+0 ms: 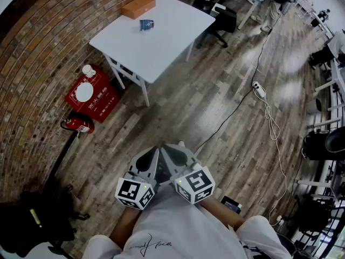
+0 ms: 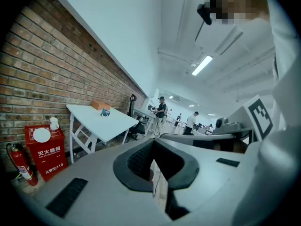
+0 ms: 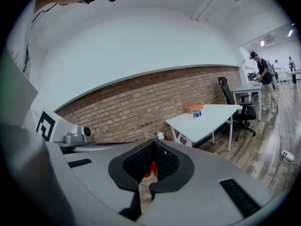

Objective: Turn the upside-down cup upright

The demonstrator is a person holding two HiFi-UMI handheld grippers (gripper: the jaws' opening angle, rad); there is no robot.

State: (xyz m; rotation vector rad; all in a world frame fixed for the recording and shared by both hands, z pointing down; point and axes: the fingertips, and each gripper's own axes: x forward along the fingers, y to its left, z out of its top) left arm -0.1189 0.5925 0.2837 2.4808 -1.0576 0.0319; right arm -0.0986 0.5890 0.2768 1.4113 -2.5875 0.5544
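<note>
A small blue cup (image 1: 146, 24) stands on the white table (image 1: 167, 36) far ahead of me, next to an orange-brown box (image 1: 138, 6). It is too small to tell which way up it is. The left gripper view shows the cup (image 2: 106, 112) and the right gripper view shows the cup (image 3: 197, 113), both far off. My left gripper (image 1: 152, 154) and right gripper (image 1: 171, 151) are held close to my body, side by side above the wooden floor. The jaws of each are shut with nothing between them.
A red fire cabinet (image 1: 91, 93) with a white mug (image 1: 88, 70) on it stands by the brick wall, a fire extinguisher (image 1: 78, 125) beside it. A black office chair (image 1: 223, 18) sits behind the table. A power strip (image 1: 259, 89) and cable cross the floor. People stand far back.
</note>
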